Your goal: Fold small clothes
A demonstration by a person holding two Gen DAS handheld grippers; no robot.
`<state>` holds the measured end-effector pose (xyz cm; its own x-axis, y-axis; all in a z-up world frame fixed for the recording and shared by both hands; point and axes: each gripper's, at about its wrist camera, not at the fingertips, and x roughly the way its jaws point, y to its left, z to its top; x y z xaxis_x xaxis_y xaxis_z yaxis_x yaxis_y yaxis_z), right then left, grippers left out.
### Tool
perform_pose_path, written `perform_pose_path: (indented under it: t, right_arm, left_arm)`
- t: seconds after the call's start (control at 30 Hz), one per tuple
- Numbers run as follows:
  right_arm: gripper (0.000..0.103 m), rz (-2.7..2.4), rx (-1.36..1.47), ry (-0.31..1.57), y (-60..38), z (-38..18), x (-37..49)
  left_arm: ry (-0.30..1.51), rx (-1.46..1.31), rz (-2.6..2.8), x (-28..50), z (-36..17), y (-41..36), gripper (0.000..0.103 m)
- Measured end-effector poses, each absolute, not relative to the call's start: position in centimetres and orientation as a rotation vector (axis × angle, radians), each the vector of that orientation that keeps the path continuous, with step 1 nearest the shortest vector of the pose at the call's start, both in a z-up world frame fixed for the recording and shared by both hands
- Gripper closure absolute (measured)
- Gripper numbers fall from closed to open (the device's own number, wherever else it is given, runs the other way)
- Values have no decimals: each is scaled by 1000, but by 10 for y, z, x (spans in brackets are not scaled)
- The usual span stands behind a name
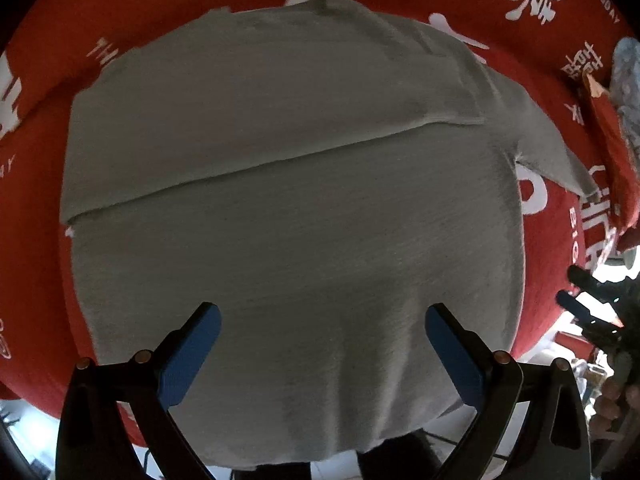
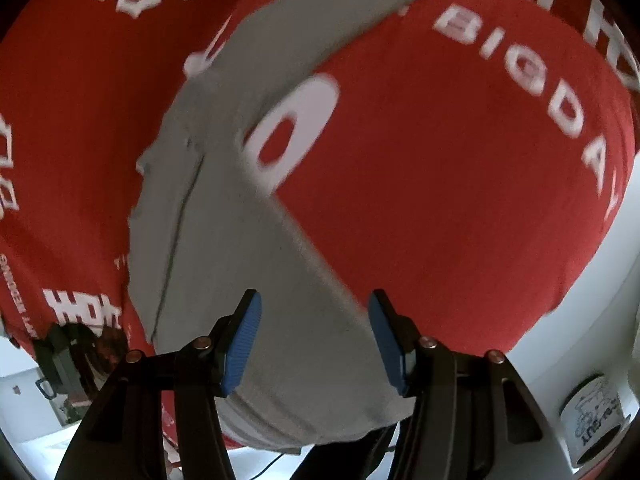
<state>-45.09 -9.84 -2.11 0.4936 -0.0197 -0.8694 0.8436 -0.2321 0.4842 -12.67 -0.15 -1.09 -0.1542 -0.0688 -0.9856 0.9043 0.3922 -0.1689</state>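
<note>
Blue-padded left gripper (image 1: 322, 344) hangs spread wide over the grey shirt (image 1: 280, 216), gripping nothing; shirt lies flat on the red printed cloth (image 1: 36, 184), one sleeve folded across the body, the other sleeve (image 1: 556, 152) out to the side. Right gripper (image 2: 314, 340) hovers parted and empty over the hem; mid-fold, and I judge the loose sleeve wants pinching and carrying inward next.

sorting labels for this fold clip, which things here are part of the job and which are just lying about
Part of the job:
- grey top, one side already folded over
- left hand-held gripper, open above it
- right hand-held gripper, open over the grey cloth

Just lying about:
- red printed cover underneath
- printed mug at the lower right
</note>
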Motion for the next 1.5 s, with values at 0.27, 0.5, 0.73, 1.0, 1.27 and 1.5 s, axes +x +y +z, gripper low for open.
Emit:
perform_pose_path:
  t: [0.27, 0.5, 0.73, 1.0, 1.27, 1.5]
  right_arm:
    - [43, -998, 1644, 638, -167, -35, -515]
    - [43, -1150, 1668, 414, -218, -51, -579]
    - [43, -1209, 1707, 242, -252, -67, -609]
    - [47, -1144, 1783, 81, -283, -76, -610]
    - [97, -898, 1856, -32, -290, -74, -586]
    - [97, -713, 1760, -52, -297, -38, -536]
  left_arm:
    - [1464, 764, -1038, -185, -15, -65, 1]
    - [1466, 731, -1035, -208, -22, -107, 1]
    - [1442, 744, -1028, -214, -24, -127, 1]
    - [1442, 727, -997, -211, -25, -129, 1]
    - [1429, 679, -951, -190, -19, -118, 1]
    - [1404, 624, -909, -149, -17, -101, 1]
